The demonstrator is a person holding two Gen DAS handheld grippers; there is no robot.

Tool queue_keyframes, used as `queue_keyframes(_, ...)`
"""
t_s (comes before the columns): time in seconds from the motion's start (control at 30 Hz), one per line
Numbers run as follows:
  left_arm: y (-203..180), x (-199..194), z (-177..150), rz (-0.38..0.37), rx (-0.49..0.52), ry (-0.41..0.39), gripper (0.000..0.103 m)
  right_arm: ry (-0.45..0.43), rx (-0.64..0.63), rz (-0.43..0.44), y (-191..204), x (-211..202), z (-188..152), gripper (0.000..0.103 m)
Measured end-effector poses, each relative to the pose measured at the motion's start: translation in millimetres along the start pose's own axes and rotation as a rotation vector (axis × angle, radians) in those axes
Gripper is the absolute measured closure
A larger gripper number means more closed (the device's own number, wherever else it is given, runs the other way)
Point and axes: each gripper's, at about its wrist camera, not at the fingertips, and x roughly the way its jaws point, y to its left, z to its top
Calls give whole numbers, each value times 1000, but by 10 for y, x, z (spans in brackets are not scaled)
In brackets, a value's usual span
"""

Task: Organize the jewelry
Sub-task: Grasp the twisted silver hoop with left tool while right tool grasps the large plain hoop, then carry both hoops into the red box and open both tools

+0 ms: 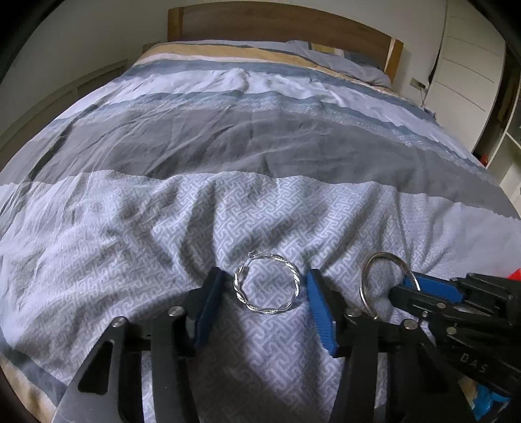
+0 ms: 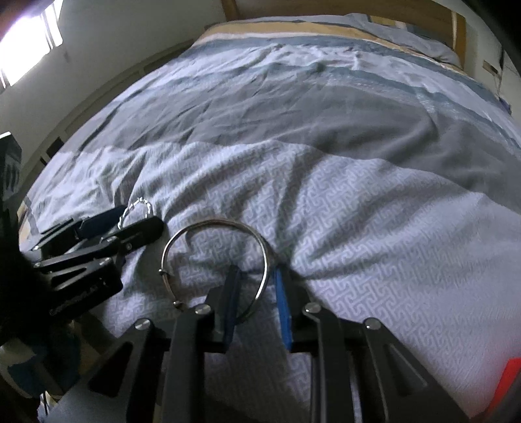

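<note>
On the bed point(image 1: 260, 136), my left fingers point(image 1: 260, 304) stand apart around a twisted hoop point(image 1: 265, 286); my right fingers point(image 2: 257, 306) straddle a plain ring point(image 2: 215, 260), not clamped.

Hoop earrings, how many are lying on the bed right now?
2. A twisted silver hoop earring lies on the patterned grey-white duvet between the left claw's fingers. A plain smooth silver hoop earring lies beside it, its rim between the right claw's fingers. Folds may hide others.

Both cameras sit low over the foot of the bed point(image 1: 260, 136), close to the quilt point(image 2: 358, 244), facing the headboard point(image 1: 276, 22) — the left view just left of the right, sharing quilt and both hoops point(image 1: 265, 284) point(image 2: 215, 260).
</note>
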Motion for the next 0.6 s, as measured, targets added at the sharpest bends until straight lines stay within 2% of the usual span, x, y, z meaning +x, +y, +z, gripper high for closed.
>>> queue_keyframes(0.03,-4,-9,-1,-2,3,-3,62,4,-7,-3,7,3,8,82)
queue_keyframes(0.07,-11,-19,-4,-1,7,-6,64,4,-12,-6,11,0,9,84)
queue_keyframes(0.23,-35,-102,-32,-6,27,-19,64,-48,-18,-33,85,-90,-58,98)
queue_keyframes(0.6,-140,-637,-279,-9,18,-53,64,-176,-11,-41,238,-701,-358,99)
